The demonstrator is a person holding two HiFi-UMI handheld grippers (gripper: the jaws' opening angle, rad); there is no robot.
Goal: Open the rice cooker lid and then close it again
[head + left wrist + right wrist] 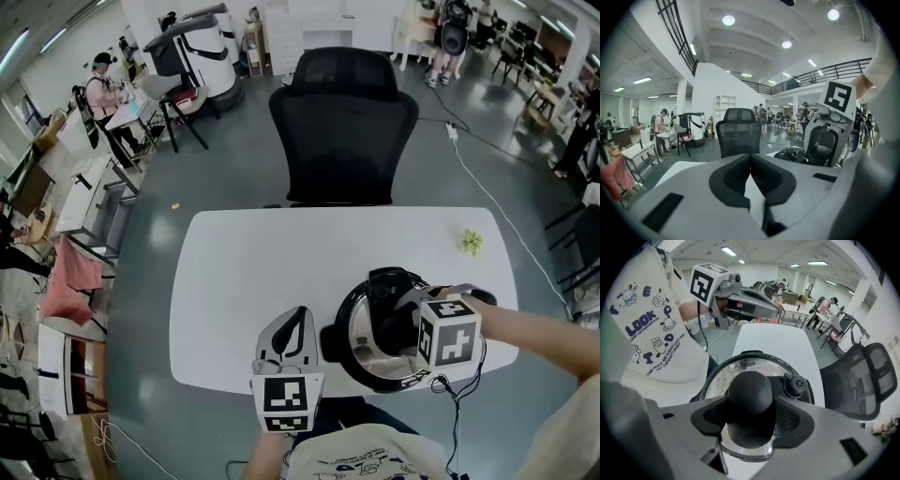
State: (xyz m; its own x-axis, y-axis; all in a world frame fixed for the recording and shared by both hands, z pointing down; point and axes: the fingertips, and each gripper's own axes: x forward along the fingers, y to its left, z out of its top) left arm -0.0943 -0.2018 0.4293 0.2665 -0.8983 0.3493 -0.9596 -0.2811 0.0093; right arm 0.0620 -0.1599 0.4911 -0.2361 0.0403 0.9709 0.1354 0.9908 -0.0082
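Note:
The rice cooker (361,367) stands at the near right of the white table (253,272), its glass lid (723,380) lying over the pot. My right gripper (396,323) points steeply down over it. Its jaws (750,420) hold the round black lid knob (750,390) between them, a pad pressed on each side. A black steam vent (796,384) sits just beyond the knob. My left gripper (292,326) hovers left of the cooker near the table's front edge, nearly level, jaws (750,157) shut with nothing in them. From the left gripper view, the cooker (790,153) shows at the right.
A black office chair (342,122) stands behind the table's far edge. A small yellow-green object (471,242) lies at the far right of the table. A black cable (459,398) hangs off the front edge by the cooker. Desks and people fill the room beyond.

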